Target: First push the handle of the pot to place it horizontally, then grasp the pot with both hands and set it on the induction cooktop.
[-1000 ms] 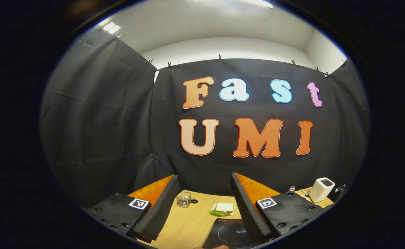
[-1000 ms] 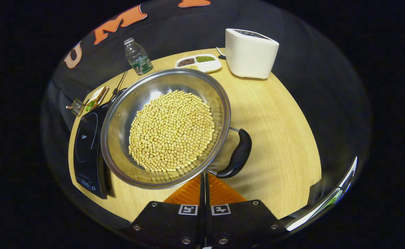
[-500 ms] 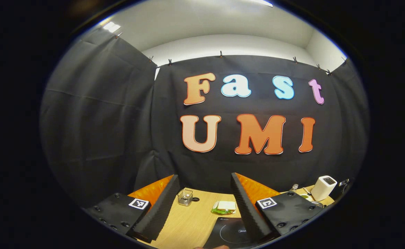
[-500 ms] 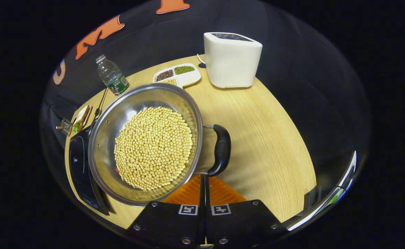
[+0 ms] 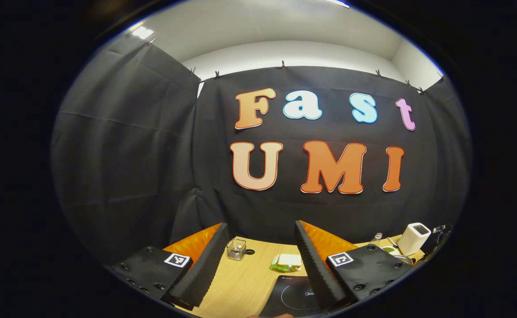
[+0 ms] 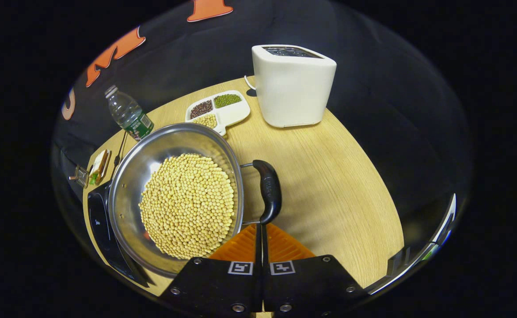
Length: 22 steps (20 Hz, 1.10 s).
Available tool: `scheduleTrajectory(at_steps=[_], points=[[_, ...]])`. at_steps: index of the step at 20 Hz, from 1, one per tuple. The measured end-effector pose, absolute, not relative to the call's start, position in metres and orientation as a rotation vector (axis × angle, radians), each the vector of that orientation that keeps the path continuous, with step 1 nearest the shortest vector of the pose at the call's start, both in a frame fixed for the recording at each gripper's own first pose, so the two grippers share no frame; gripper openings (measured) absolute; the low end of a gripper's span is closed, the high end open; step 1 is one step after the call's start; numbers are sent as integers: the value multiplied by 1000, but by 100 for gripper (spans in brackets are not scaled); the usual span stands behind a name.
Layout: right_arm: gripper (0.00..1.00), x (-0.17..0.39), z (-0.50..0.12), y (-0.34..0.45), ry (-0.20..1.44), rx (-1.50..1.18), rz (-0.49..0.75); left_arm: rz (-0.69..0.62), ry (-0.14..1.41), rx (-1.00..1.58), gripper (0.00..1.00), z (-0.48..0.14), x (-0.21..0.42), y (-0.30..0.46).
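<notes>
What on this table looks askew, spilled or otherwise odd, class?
The steel pot of yellow beans overhangs the black induction cooktop instead of sitting squarely on it, so it looks off-centre. No beans lie on the wooden table. The right gripper is shut just below the pot's black handle.

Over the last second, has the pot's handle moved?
Yes. In the right gripper view the handle has swung round the pot toward the toaster, with the shut right gripper at its near end.
</notes>
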State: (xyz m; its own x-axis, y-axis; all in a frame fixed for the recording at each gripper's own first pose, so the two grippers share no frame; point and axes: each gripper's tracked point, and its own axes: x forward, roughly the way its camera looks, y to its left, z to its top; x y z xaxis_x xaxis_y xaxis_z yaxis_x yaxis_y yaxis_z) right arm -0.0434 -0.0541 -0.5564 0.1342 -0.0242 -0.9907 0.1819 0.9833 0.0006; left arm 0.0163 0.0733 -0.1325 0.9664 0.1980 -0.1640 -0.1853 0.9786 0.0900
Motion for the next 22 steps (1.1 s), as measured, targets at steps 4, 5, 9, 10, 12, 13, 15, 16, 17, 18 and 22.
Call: scheduleTrajectory(at_steps=[4,5,9,10,12,13,15,16,17,18,22], points=[[0,-27,-561,-55,1420,143,-161,182,193,78,98,-143,16,66],[0,-24,-563,-55,1418,149,-163,172,204,77,98,-149,15,60],[0,-14,-567,-56,1419,195,-174,138,255,68,98,-177,16,43],[0,-12,-569,-56,1415,213,-174,128,273,62,97,-186,17,38],[0,-9,-570,-54,1417,258,-164,92,313,47,98,-207,19,21],[0,-10,-569,-54,1418,272,-162,76,339,42,98,-220,21,13],[0,-10,-559,-56,1397,287,-150,32,406,33,98,-249,24,-6],[0,-9,-551,-55,1383,305,-139,7,443,28,98,-263,26,-17],[0,-7,-543,-51,1372,323,-127,-16,478,22,98,-278,28,-27],[0,-7,-536,-48,1361,334,-114,-36,511,18,97,-292,31,-39],[2,2,-505,-40,1310,327,-58,-111,642,-7,98,-342,31,-83]])
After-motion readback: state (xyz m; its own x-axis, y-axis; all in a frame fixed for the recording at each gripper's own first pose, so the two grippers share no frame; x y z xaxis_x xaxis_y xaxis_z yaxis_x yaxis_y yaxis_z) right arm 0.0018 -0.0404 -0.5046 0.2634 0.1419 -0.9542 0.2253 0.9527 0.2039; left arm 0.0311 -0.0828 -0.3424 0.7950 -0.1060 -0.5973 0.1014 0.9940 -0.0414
